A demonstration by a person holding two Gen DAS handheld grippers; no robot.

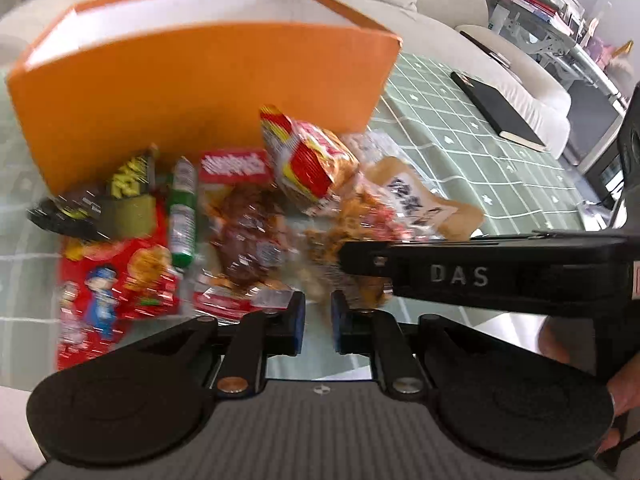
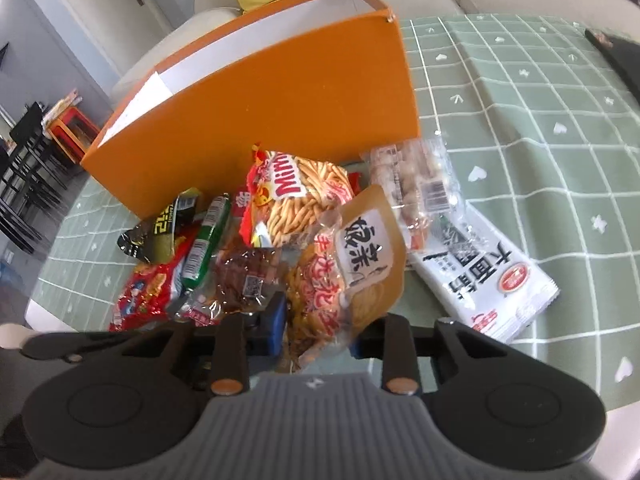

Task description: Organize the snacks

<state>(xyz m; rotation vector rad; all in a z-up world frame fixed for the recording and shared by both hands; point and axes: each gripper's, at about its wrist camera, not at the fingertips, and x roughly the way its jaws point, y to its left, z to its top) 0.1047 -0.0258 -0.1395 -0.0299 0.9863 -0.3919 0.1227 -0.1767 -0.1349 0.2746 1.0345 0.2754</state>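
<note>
The orange box [image 2: 280, 92] stands open-topped in the upper left of the right wrist view. The snacks are heaped against its near wall, none visibly inside it (its inside is hidden from here).

At the heap's left edge lie a black-and-yellow packet [image 2: 160, 228], a red packet [image 2: 148, 292] and a green sausage stick [image 2: 208, 236] propped across them. A careless sweep would likely send the stick rolling.

In the lower middle, the right gripper [image 2: 318, 332] appears clamped on a clear packet of fried twists [image 2: 316, 304]. A tan pouch [image 2: 372, 248] leans on that packet, touching it. The film looks slick and is held low, so it could slide out on the lift. The pouch might be dragged up too, then drop short of the box.

In the left wrist view, the left gripper [image 1: 318, 320] shows only a narrow gap, with nothing between its pads. It sits just beside the right one, so the two could knock together.

Farther right, a peanut bag [image 2: 416, 184] and a white packet [image 2: 480, 276] lie clear of this.
</note>
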